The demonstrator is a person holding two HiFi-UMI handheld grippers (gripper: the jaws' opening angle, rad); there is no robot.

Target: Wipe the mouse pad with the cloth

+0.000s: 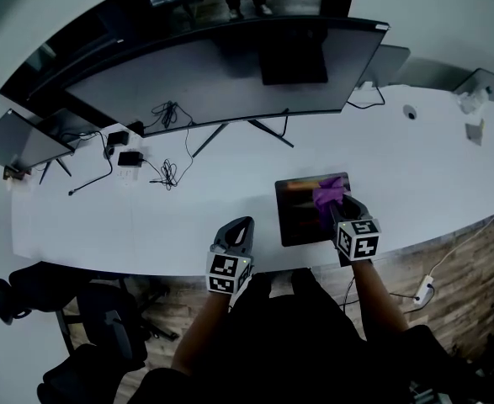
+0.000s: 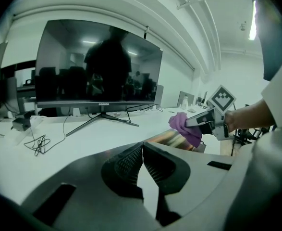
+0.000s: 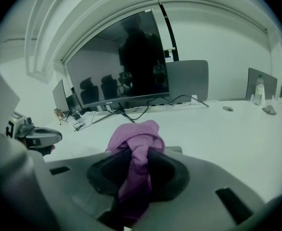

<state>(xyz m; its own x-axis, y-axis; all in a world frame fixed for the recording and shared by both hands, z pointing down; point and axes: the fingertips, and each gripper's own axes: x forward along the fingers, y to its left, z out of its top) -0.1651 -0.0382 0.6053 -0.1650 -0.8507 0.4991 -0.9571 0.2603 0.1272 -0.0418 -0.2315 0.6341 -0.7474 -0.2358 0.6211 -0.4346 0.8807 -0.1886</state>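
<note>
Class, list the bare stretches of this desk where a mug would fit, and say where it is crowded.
Bare desk lies between the mouse pad and the cable tangle, and again from the pad's right edge toward the desk's right end. Crowded: the left end, where adapters sit by that tangle under the monitor.

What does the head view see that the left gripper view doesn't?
Only the head view: the wooden floor and a black office chair. Only the left gripper view: the left gripper close up, jaws pressed together, empty. Both: the right gripper holding the purple cloth over the mouse pad, and the monitor.
</note>
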